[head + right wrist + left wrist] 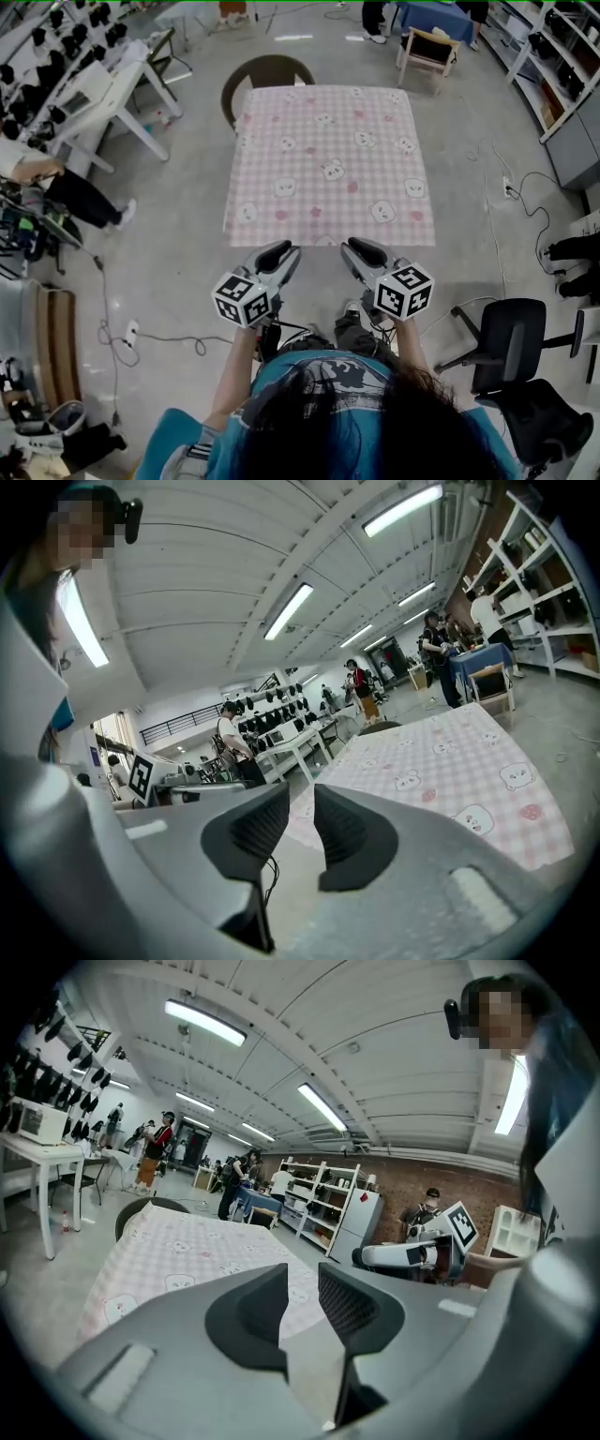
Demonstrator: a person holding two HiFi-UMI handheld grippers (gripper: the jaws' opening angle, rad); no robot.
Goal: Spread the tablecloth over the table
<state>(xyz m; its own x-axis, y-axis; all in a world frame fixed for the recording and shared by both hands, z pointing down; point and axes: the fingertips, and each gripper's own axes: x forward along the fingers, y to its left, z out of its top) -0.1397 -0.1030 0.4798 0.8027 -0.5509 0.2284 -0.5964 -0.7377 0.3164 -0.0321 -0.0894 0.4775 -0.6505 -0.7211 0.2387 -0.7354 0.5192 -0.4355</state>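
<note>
Both grippers are held side by side at lower centre of the head view, just below the near edge of the cloth, with the marker cubes toward the person. The left gripper is angled up and right, the right gripper up and left, tips converging. Both are pointed roughly level toward the table. In each gripper view the jaws are seen apart by a narrow gap, with nothing between them and no contact with the cloth.

The tablecloth, pink check with small animal prints, is seen lying flat over the table at upper centre, with its edges hanging.

A round dark chair is set at the cloth's far left corner. A wooden chair is seen at upper right, a black office chair at lower right, and cables on the floor to the right.
</note>
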